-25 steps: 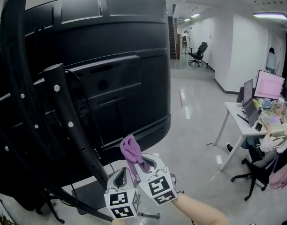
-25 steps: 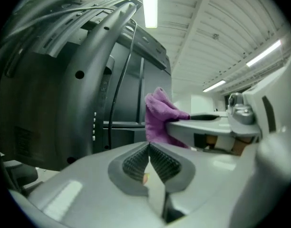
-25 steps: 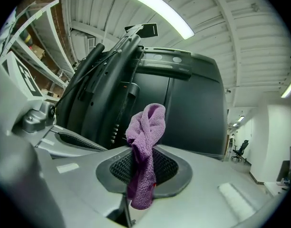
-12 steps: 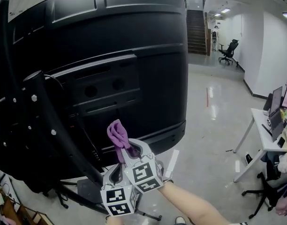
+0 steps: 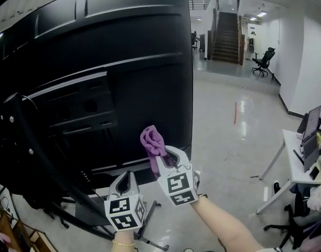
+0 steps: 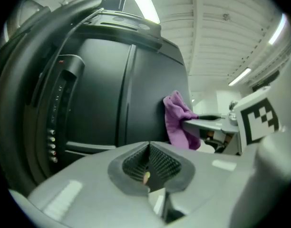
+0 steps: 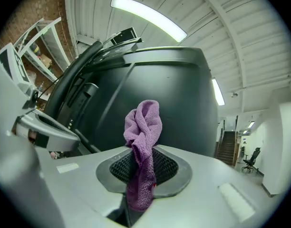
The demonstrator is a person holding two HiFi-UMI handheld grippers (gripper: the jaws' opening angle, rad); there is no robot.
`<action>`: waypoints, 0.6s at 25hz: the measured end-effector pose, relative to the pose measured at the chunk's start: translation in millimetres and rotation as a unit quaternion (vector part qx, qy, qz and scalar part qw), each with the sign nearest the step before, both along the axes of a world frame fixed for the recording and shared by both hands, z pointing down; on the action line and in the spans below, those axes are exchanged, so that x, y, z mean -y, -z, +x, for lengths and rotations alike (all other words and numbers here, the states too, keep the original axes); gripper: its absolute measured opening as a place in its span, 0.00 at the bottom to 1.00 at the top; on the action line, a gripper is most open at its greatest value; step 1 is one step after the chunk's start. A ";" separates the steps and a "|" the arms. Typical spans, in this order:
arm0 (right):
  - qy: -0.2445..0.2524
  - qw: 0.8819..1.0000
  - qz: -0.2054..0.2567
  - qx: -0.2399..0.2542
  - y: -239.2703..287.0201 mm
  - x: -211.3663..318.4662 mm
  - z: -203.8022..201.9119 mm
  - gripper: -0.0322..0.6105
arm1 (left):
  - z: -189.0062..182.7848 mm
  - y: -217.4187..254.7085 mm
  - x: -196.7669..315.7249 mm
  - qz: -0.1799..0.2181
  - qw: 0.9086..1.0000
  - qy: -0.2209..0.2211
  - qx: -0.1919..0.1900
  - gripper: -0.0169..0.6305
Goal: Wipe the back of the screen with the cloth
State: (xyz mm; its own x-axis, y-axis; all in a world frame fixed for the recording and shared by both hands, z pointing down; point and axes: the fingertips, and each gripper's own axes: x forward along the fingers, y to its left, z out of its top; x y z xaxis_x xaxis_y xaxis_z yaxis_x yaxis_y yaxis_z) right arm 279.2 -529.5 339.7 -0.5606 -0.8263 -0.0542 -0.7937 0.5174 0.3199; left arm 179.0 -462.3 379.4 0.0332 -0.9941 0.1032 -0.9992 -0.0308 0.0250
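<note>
The black back of the screen fills the head view from 8 to 12 o'clock, carried on a dark stand. Just toward 6 o'clock of centre, the right gripper has its 2 jaws clamped on the purple cloth. The cloth's bunched end rises at the panel's 5 o'clock corner; whether it touches the panel cannot be told. The left gripper, at 7 o'clock of the right one, has its jaws pressed together on nothing.
</note>
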 end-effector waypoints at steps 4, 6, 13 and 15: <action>-0.045 0.999 -0.002 0.010 0.8 23.4 68.8 0.16 | 43.2 10.5 18.1 0.006 1.000 -0.022 0.002 0.04; -0.061 0.998 0.001 0.010 2.2 33.5 95.6 0.16 | 63.5 13.2 25.1 0.006 0.999 -0.031 0.007 0.04; -0.081 0.997 -0.006 0.003 3.4 52.8 145.1 0.16 | 107.4 21.5 35.2 0.007 0.999 -0.041 0.023 0.04; -0.058 0.998 -0.003 -0.002 9.0 41.9 138.6 0.16 | 109.5 24.4 35.9 0.003 0.999 -0.037 0.021 0.04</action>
